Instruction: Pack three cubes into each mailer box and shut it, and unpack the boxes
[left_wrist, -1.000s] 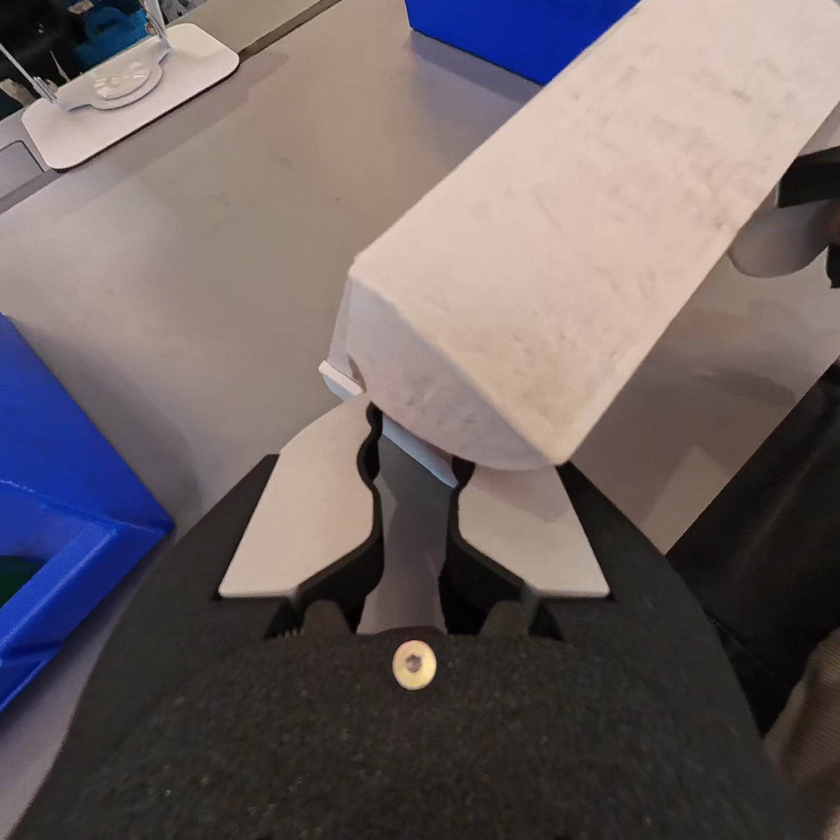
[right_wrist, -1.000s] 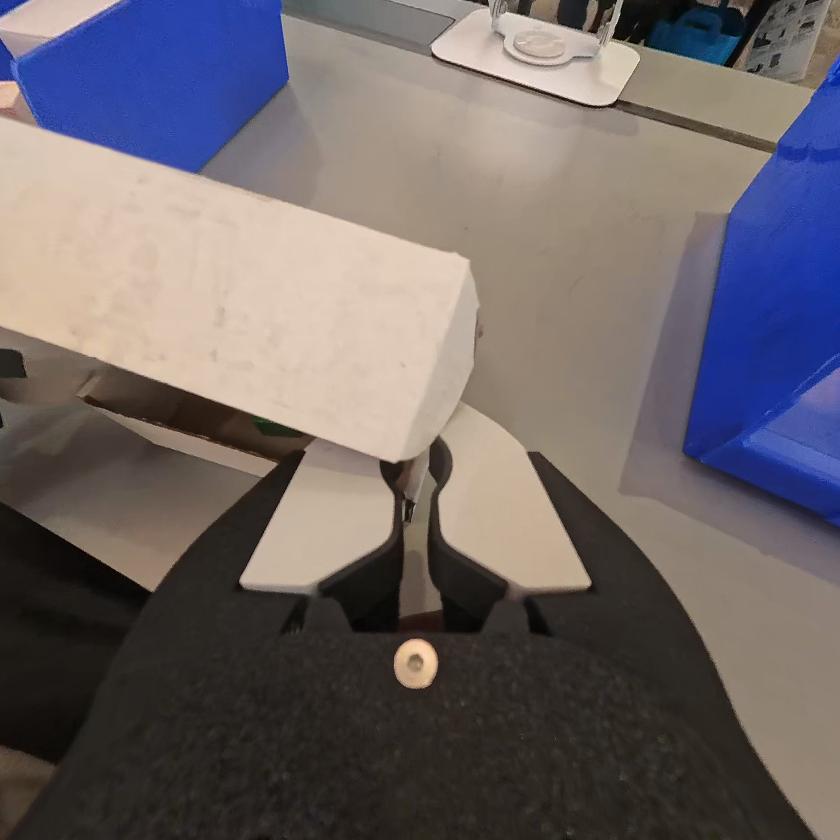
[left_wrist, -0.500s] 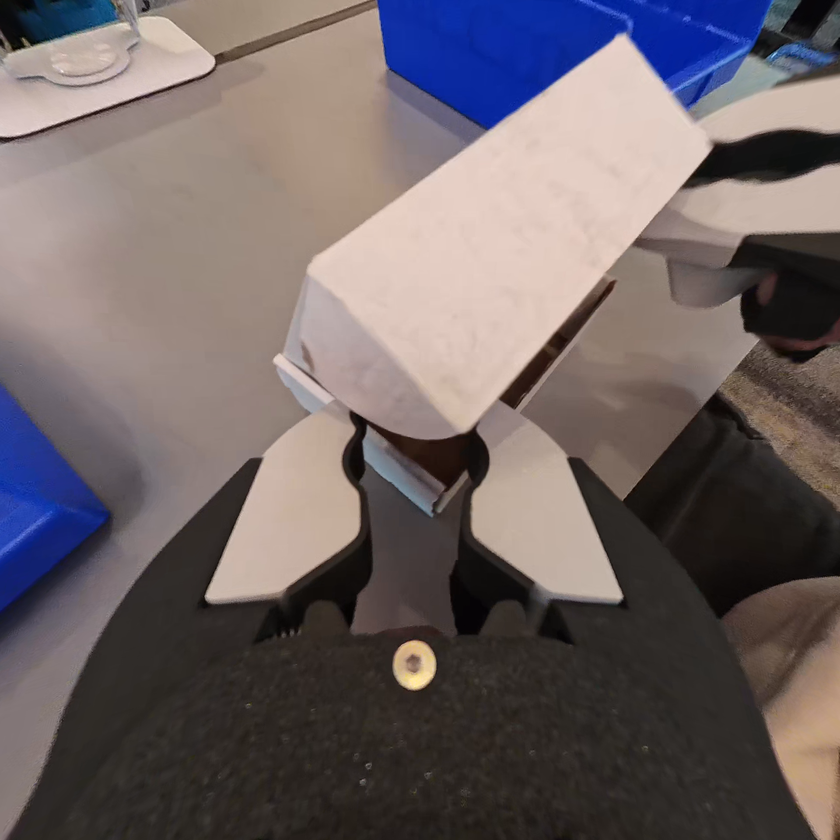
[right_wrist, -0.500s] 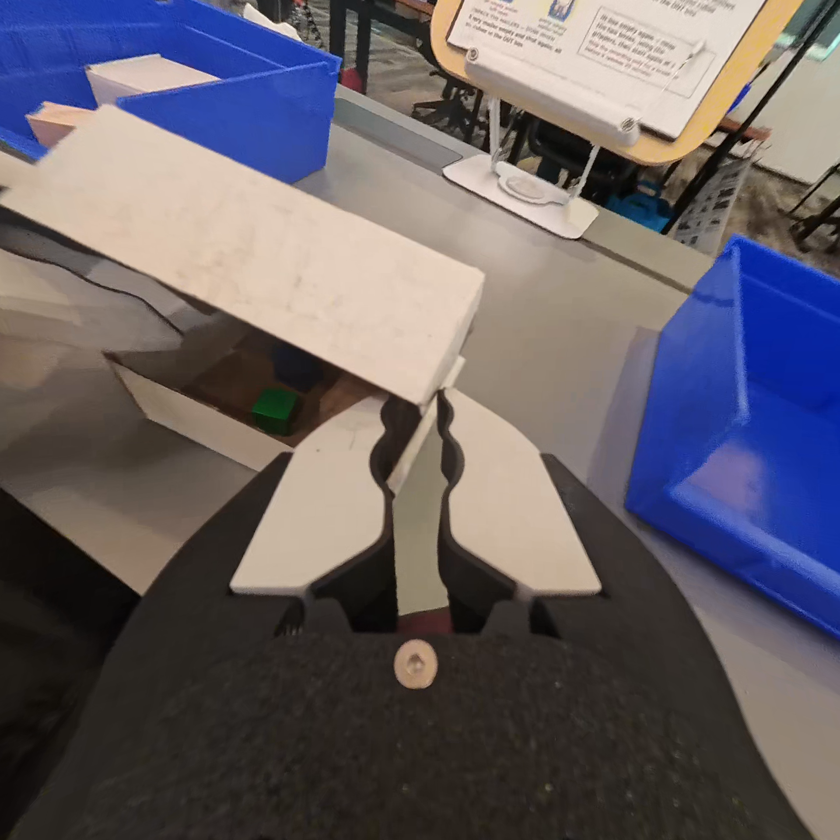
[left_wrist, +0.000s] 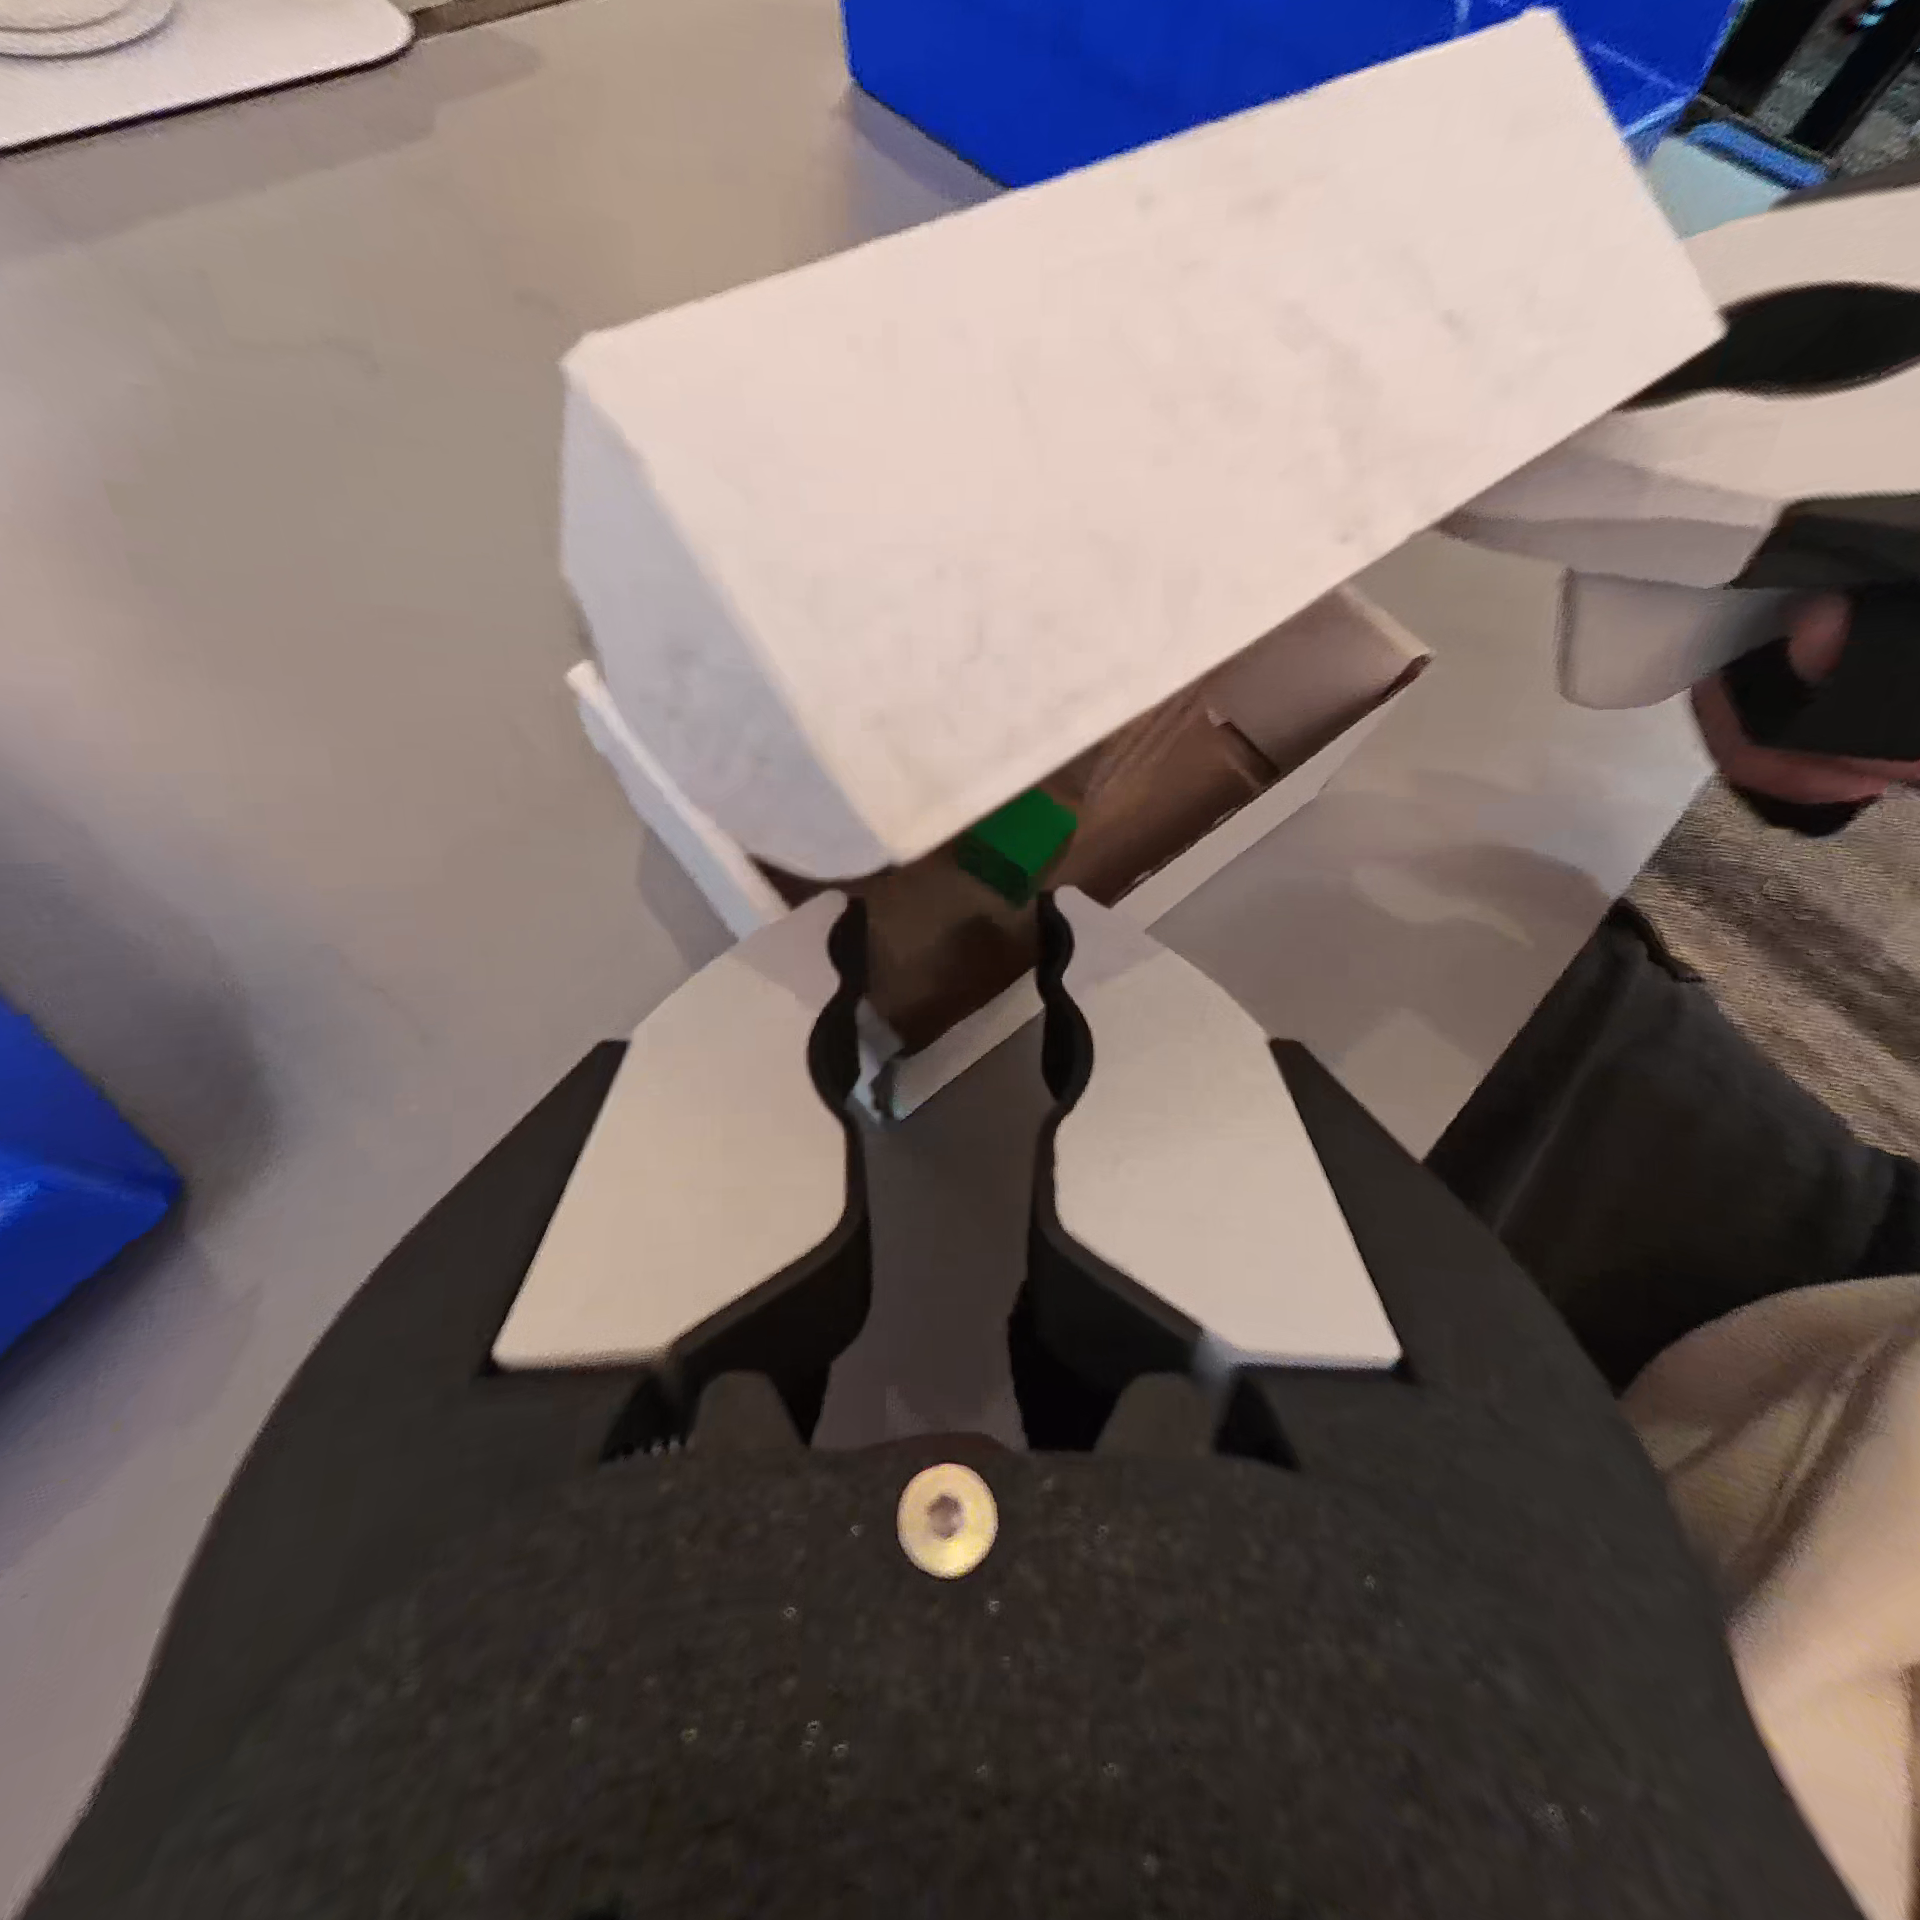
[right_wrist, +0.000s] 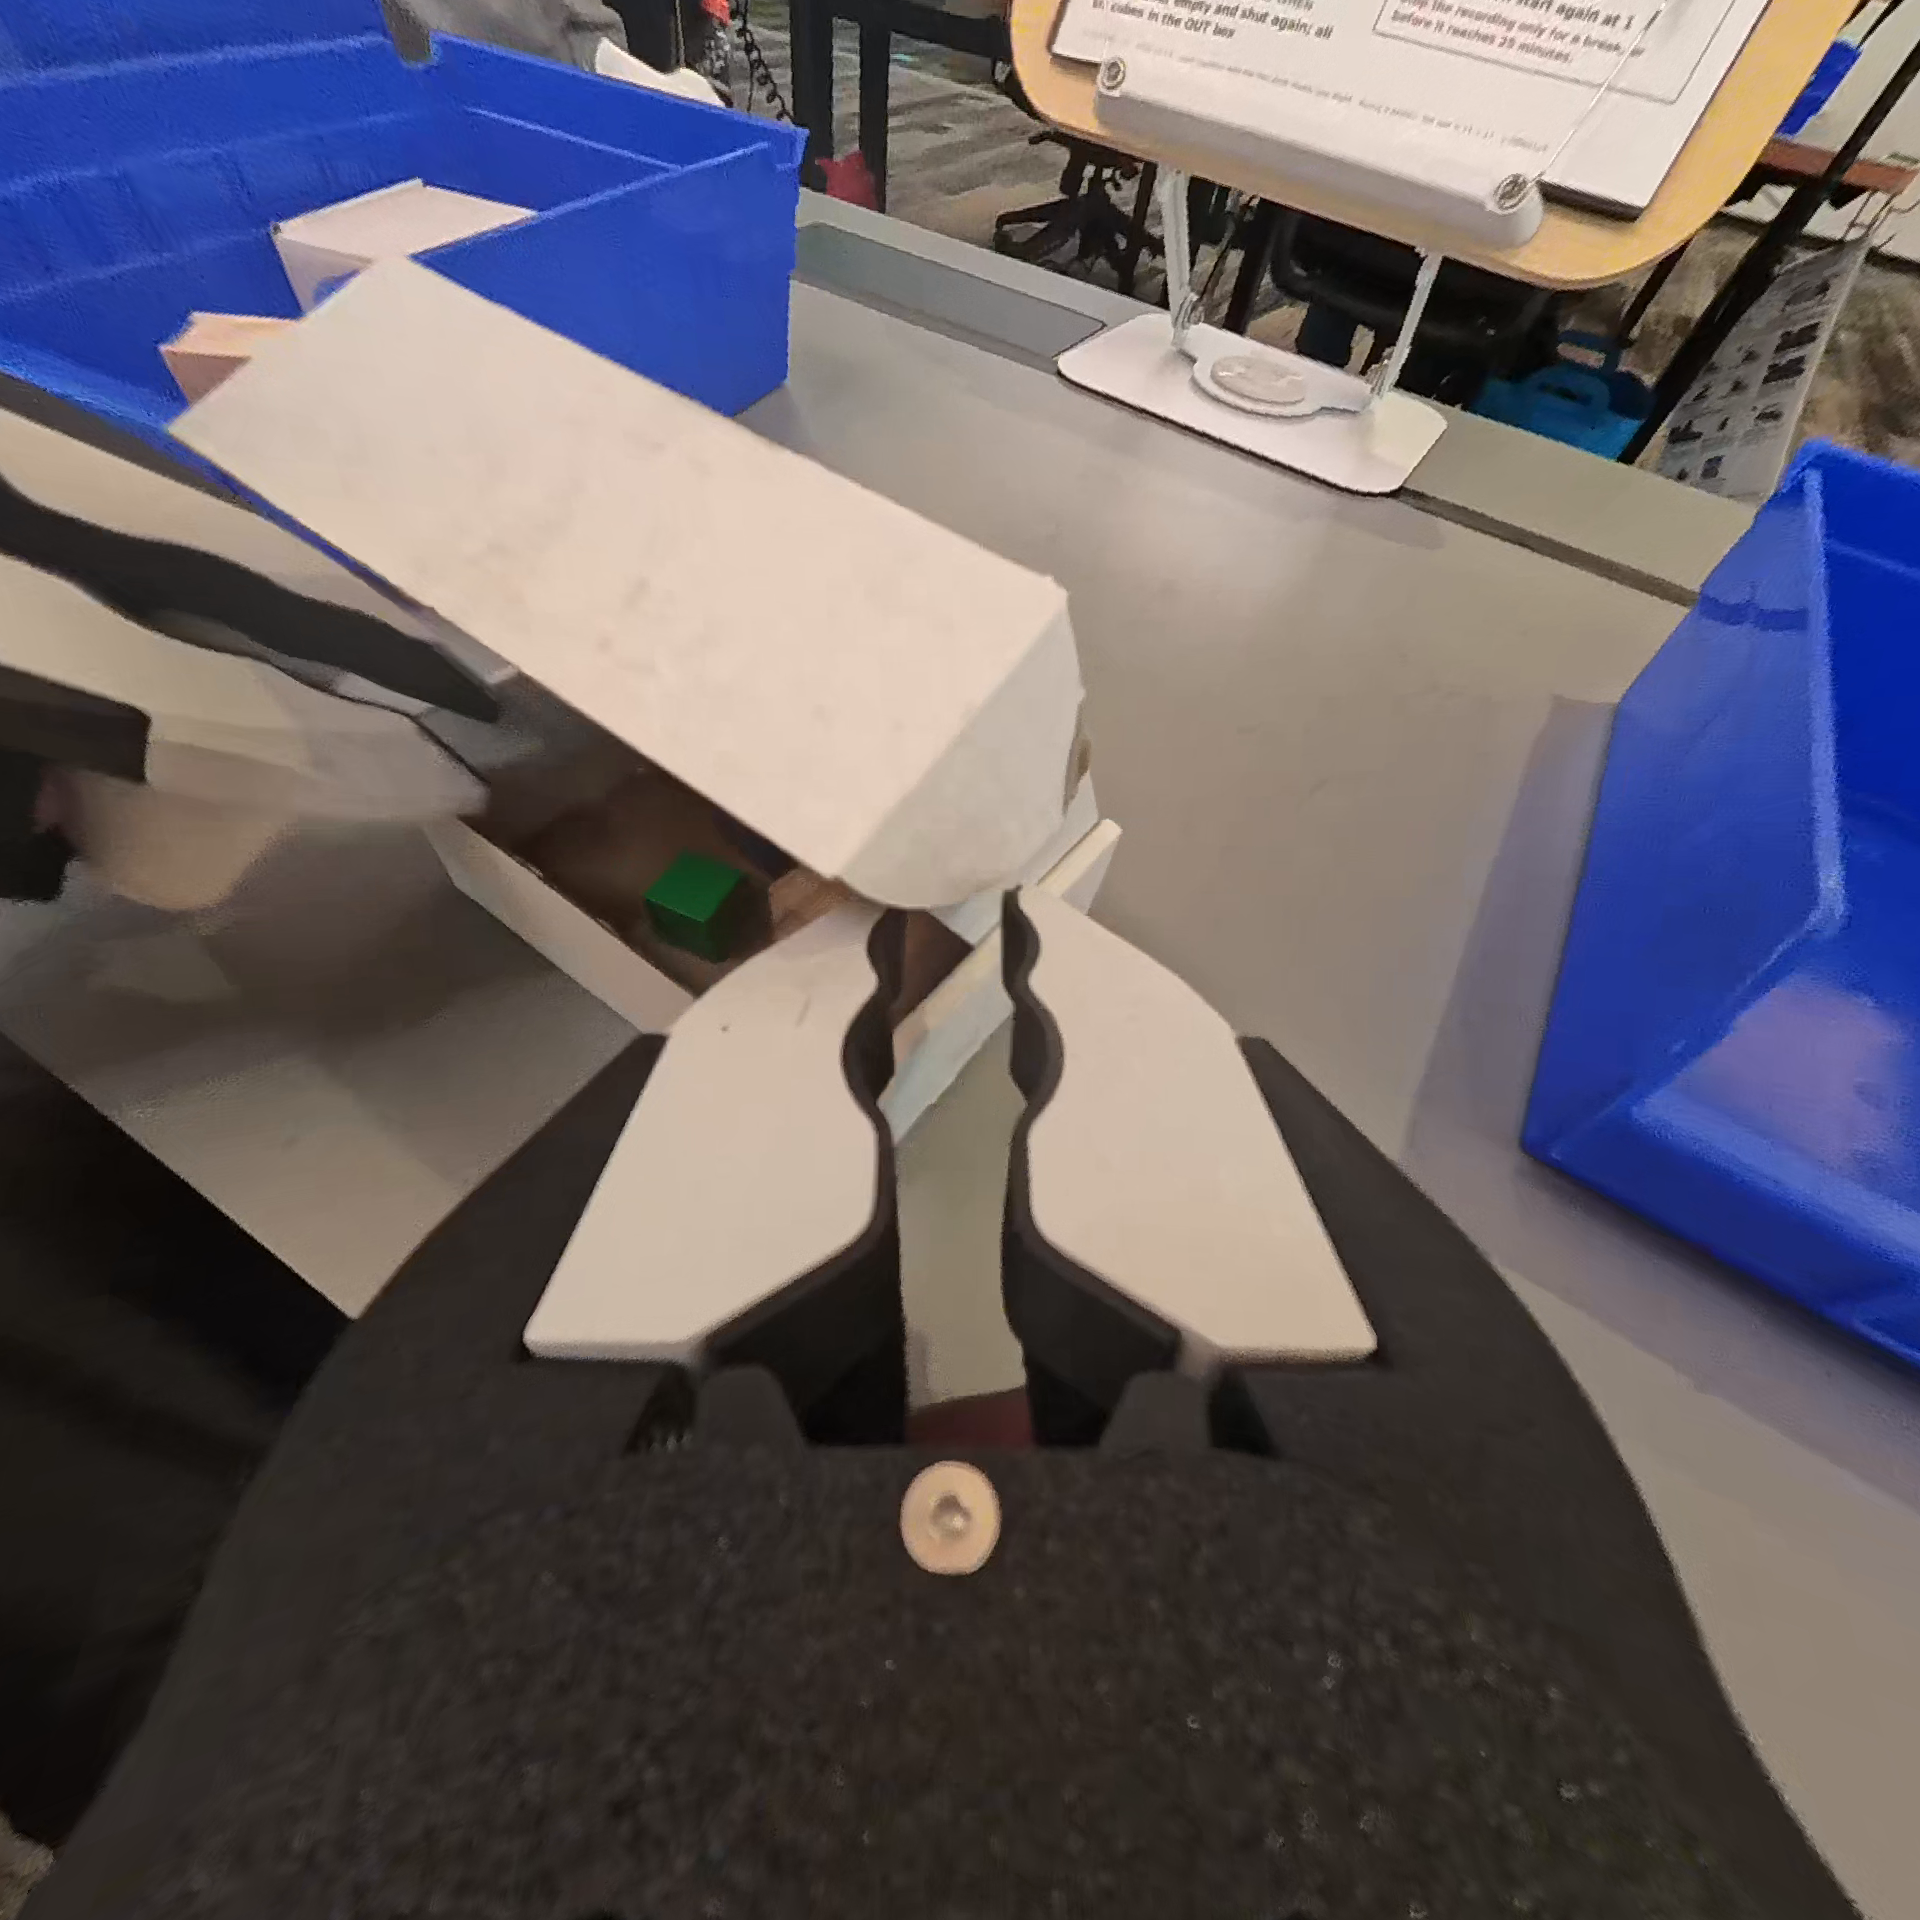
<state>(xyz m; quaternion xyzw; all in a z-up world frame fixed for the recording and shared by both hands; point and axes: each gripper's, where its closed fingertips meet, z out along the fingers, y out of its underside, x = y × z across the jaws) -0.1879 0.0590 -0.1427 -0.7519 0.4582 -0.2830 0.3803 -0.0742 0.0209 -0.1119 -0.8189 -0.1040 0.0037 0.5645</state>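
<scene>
A white mailer box (left_wrist: 1091, 468) lies on the grey table with its lid raised about halfway; it also shows in the right wrist view (right_wrist: 623, 623). A green cube (left_wrist: 1013, 852) sits on the brown inside floor and shows in the right wrist view too (right_wrist: 691, 904). My left gripper (left_wrist: 940, 914) is open at the box's near corner, fingertips under the lid's edge. My right gripper (right_wrist: 945, 914) is narrowly open at the opposite end, with the box's side wall between its fingers. Each gripper shows in the other's view: the right (left_wrist: 1766, 416), the left (right_wrist: 260, 675).
A blue bin (right_wrist: 623, 239) at the back left holds white boxes (right_wrist: 384, 229). Another blue bin (right_wrist: 1766, 883) stands to the right. A white sign stand (right_wrist: 1247, 384) is at the back. The table's near edge and a person's legs (left_wrist: 1662, 1143) are close to the box.
The lid has swung up and the green cube has come into sight. My right gripper, pinched near shut a second ago, has opened a little. Both views have pulled back slightly.
</scene>
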